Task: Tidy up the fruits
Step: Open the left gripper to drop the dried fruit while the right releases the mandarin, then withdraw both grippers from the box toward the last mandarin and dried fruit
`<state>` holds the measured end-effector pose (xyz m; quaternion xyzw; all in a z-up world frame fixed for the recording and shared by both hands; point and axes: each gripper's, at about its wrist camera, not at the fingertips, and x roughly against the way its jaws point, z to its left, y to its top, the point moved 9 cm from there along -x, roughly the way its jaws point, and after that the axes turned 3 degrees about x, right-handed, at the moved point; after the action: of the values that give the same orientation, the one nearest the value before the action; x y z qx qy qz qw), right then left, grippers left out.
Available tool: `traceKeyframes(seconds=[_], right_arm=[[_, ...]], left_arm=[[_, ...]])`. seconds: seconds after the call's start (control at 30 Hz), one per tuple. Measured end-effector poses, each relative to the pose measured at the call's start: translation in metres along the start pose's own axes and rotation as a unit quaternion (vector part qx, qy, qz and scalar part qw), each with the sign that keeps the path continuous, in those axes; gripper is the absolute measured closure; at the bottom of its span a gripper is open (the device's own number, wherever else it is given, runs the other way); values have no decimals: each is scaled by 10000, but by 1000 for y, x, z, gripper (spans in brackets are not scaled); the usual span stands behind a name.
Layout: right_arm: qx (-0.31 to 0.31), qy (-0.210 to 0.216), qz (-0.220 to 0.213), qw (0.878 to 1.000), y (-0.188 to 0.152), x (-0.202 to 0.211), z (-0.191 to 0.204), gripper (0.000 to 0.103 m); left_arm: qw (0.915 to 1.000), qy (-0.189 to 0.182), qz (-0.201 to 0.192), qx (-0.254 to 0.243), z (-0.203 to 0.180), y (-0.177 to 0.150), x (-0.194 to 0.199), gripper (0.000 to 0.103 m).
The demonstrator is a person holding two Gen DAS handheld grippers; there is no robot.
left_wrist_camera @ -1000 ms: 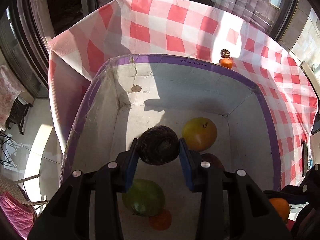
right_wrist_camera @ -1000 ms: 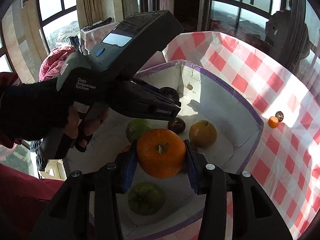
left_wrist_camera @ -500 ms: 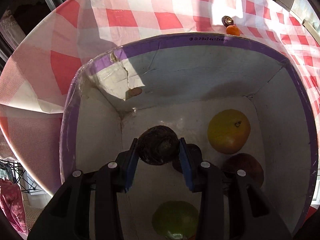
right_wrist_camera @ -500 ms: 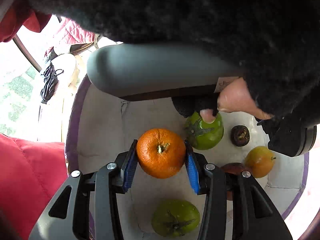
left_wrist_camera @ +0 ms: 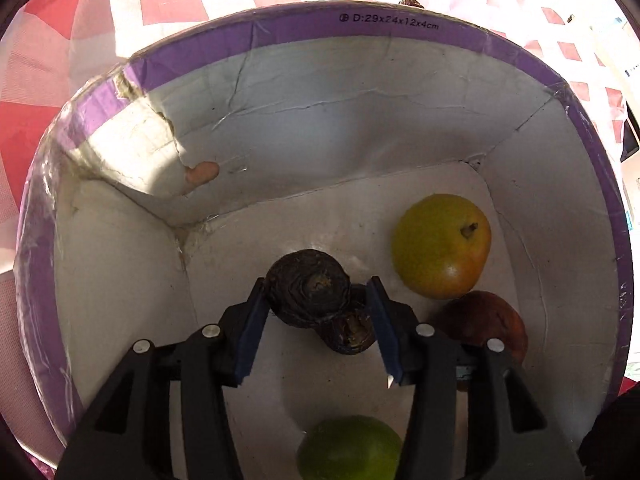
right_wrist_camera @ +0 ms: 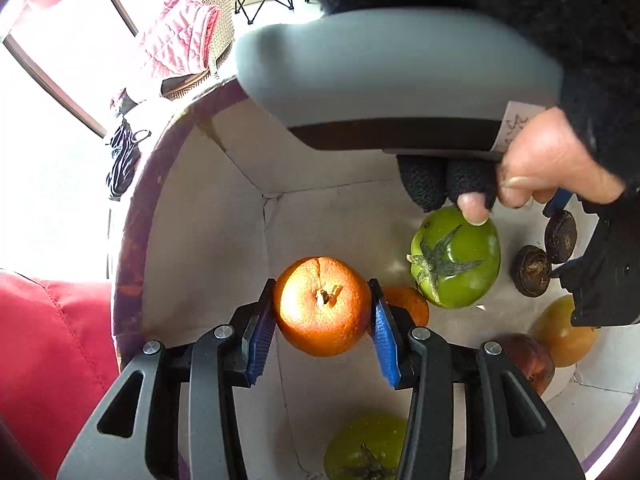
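Sunlit red-and-white checked cloth (left_wrist_camera: 168, 8) covers the table, and on it stands a white box (left_wrist_camera: 304, 36) with a purple rim, torn at one corner. Both grippers reach down into the box.

Several fruits lie on the box floor: a yellow-green pear (left_wrist_camera: 442, 245) near the far right corner with its stem pointing up toward the camera, a brown fruit (left_wrist_camera: 486, 322) just beside it, a small dark fruit (left_wrist_camera: 350, 330), and a green fruit (left_wrist_camera: 350, 450) at the near edge. In the right wrist view, a green tomato (right_wrist_camera: 456, 258) lies with its leafy cap facing sideways, a small orange (right_wrist_camera: 408, 304) touches it, and another green tomato (right_wrist_camera: 364, 450) lies nearer.

The left gripper (left_wrist_camera: 316, 300) stands spread around a dark wrinkled fruit (left_wrist_camera: 309, 287); its left pad touches the fruit, while the right pad stands slightly apart from it. That fruit sits low, against the small dark fruit, its puckered end facing the camera.

The right gripper (right_wrist_camera: 323, 306) is clamped on a large orange (right_wrist_camera: 323, 306), held above the box floor, stem end toward the camera. The person's left hand (right_wrist_camera: 548, 164) and the grey body of the other gripper block much of the upper view, with a fingertip touching the green tomato.
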<state>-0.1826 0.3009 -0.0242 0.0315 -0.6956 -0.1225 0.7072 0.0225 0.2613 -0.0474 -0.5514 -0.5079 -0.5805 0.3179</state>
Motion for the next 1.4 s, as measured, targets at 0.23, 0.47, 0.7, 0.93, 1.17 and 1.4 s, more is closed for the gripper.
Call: traceKeyframes(seconds=[0.23,0.47,0.7,0.93,1.17,1.4], right_arm=[[287,-134,211,9993,-1,-12,3,58],[346,-338,200,9986,-4,-8,0,57],[494,-1180,24,9918,-3,14,-12,34],[643,-1602,-1176,9779,-1,75,-24,22],[-229,-1126,-2404,9638,-26,150,-76,17],[-1693,-1172,-3166,9259,-103,203,-163,15]], left_arm=[[9993,233,72,-284,-5,-4,-6,41],[9973,157,302,-648,-25,-3,-15,19],[9968,197,19,-775,-33,4,0,15],[9963,385,-646,-408,-35,28,41,6],[9778,1328,-1568,408,-16,69,104,2],[9326,2015,-2816,1016,-46,138,176,2]])
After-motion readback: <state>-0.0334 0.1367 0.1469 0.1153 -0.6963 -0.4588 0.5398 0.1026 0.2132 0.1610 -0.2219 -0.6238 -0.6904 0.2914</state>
